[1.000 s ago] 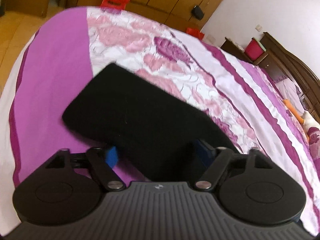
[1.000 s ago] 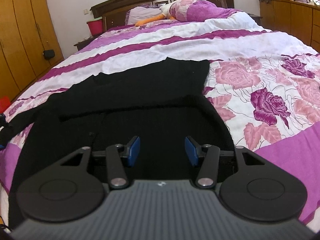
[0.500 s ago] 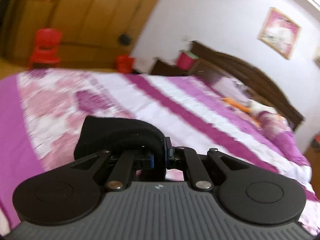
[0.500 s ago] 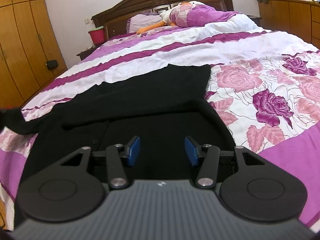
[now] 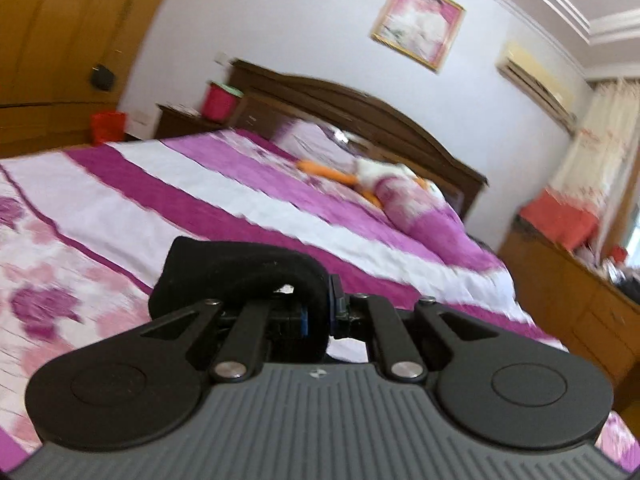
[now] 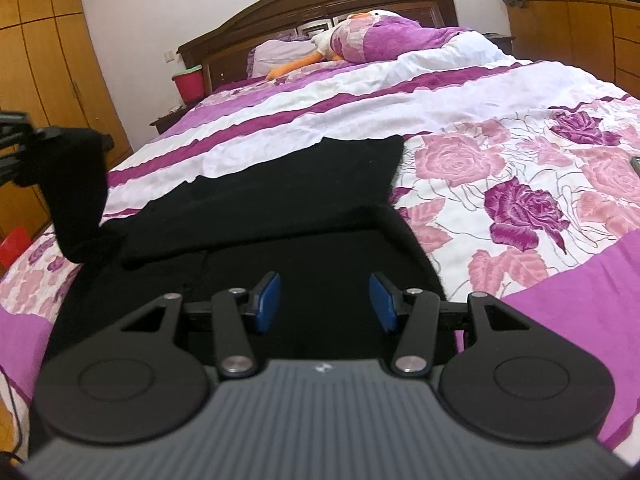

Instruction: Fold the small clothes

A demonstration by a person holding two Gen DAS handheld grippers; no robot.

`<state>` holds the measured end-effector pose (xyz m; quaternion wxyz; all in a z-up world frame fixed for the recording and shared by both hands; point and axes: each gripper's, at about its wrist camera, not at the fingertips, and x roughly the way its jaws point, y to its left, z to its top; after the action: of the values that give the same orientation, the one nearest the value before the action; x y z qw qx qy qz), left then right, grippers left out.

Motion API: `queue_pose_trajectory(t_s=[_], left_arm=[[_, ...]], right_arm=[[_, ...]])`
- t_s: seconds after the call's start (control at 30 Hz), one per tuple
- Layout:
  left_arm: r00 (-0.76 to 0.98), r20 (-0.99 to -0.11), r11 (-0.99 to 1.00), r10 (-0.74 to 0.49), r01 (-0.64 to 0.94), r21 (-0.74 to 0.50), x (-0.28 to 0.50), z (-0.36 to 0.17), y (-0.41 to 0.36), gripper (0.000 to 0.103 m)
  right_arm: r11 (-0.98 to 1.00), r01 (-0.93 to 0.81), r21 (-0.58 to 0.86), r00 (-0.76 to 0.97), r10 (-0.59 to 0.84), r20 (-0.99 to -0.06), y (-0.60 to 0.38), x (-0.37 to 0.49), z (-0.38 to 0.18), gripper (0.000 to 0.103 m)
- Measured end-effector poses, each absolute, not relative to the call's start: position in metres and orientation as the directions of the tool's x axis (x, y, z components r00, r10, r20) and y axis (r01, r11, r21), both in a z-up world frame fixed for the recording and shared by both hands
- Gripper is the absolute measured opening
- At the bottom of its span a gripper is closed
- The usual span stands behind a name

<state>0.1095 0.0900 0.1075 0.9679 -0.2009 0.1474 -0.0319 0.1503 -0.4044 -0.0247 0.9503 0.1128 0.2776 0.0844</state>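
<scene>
A black knit garment lies spread on the purple and white bedspread. My left gripper is shut on its black sleeve and holds it lifted above the bed; the sleeve drapes over the jaws. In the right wrist view the left gripper shows at the far left with the sleeve hanging from it. My right gripper is open and empty, low over the garment's near part.
A stuffed toy duck and pillows lie by the dark wooden headboard. A red bin stands on the nightstand. Wooden wardrobes stand on the left, a dresser on the right.
My left gripper closed on the sleeve, lifted it off the bed and swung up toward the headboard. My right gripper stayed open, drifting slightly over the garment.
</scene>
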Motion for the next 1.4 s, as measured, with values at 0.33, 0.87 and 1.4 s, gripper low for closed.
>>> queue_pose_trajectory(t_s=[0.33,0.87,1.4], left_arm=[[0.857,-0.467,0.946,-0.217,0.066,-0.318,0.148,0.018,0.001,0.01],[0.777,-0.591,0.974,-0.218,0.134,-0.183,0.123,-0.008,-0.001,0.051],[0.788,-0.616,0.997,0.007,-0.056,-0.06,0.056,0.008,0.082,0.058]], right_arm=[[0.959,-0.069,0.274,0.825,0.21,-0.525,-0.419,0.155,-0.037,0.052],[0.957,-0.045,0.285,0.806,0.204,-0.555,-0.427,0.16,-0.05,0.052],[0.951,-0.131,0.281,0.801,0.269,-0.535,-0.393,0.173,-0.027,0.052]])
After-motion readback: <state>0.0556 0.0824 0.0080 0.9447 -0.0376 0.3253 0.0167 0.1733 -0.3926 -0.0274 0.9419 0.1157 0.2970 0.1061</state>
